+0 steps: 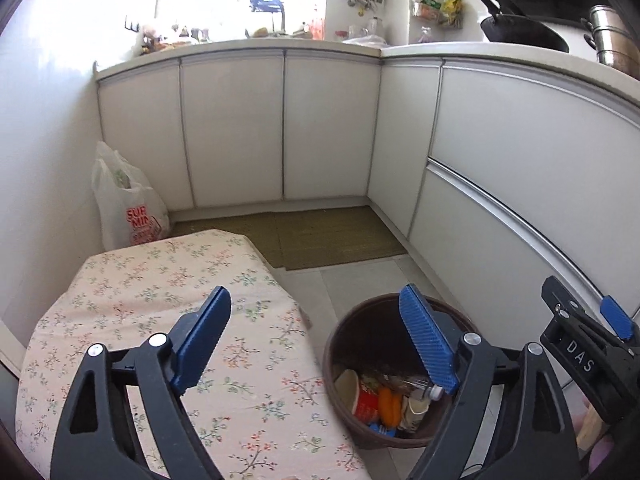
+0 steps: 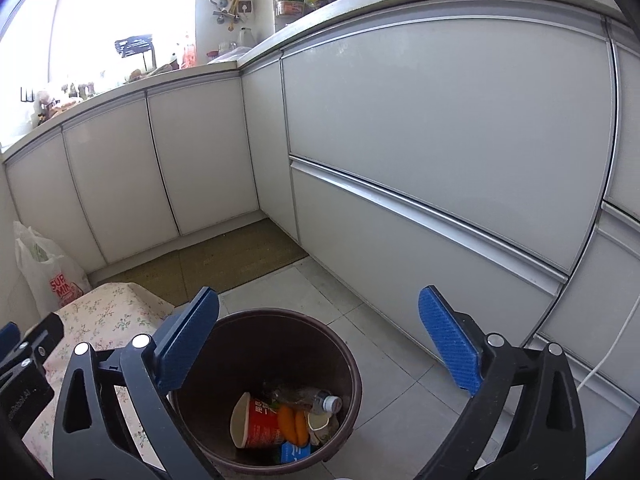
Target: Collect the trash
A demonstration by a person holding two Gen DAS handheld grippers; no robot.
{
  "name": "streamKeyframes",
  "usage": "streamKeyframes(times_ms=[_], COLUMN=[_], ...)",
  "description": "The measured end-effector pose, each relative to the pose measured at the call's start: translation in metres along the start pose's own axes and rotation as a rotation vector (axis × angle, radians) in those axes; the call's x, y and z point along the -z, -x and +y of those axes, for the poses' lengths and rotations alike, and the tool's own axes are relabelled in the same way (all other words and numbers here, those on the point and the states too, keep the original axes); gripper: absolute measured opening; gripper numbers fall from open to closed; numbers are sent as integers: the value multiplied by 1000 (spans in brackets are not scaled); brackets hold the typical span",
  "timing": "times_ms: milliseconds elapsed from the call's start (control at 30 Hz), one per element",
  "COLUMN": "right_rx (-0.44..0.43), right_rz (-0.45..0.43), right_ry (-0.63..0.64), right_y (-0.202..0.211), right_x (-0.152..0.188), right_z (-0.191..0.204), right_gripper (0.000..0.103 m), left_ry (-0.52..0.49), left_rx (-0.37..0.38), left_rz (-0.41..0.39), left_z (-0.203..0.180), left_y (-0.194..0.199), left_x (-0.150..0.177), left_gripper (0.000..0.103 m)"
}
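Both hand-held grippers gape empty; the right hand-held gripper [image 2: 318,350] hangs nearer the round brown plastic bin [image 2: 348,364], at its 6 o'clock.

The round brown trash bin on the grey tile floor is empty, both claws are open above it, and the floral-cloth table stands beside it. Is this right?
Not quite. The round brown trash bin is not empty: the right wrist view shows a red paper cup, a clear plastic bottle and orange pieces inside. The rest holds: the left claw and right claw are open, and the floral-cloth table stands beside the bin.
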State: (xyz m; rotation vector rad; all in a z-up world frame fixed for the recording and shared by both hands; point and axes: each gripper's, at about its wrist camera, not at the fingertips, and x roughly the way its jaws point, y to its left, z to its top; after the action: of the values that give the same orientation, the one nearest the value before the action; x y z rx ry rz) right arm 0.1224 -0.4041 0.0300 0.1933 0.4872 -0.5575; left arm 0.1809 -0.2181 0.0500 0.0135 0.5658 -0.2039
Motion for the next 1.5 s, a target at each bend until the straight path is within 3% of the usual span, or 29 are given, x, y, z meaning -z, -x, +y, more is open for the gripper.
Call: streamKeyframes(times_ms=[100, 233, 333, 400, 633, 967, 1500], right_rx=[18, 28, 20, 42, 0, -13, -15], right_rz=[3, -24, -65, -85, -137, -187, -146], right_ry=[7, 48, 77, 91, 115, 168, 152], right_y=[15, 44, 69, 82, 115, 128, 120], right_x=[11, 30, 47, 58, 80, 93, 94], right_z=[1, 8, 14, 16, 19, 34, 33], right_gripper=[96, 96, 96, 96, 96, 96, 96], left_ry=[29, 5, -9, -11, 0, 32, 57], left_rx=[-30, -58, -16, -24, -2, 22, 17], left_rz=[-54, -95, -64, -61, -20, 13, 55], left_z=[18, 30, 37, 43, 66, 80, 85], left_y=[22, 46, 57, 66, 86, 88, 77], left_x=[9, 24, 35, 44, 74, 85, 87], left_gripper=[96, 96, 96, 96, 96, 96, 96])
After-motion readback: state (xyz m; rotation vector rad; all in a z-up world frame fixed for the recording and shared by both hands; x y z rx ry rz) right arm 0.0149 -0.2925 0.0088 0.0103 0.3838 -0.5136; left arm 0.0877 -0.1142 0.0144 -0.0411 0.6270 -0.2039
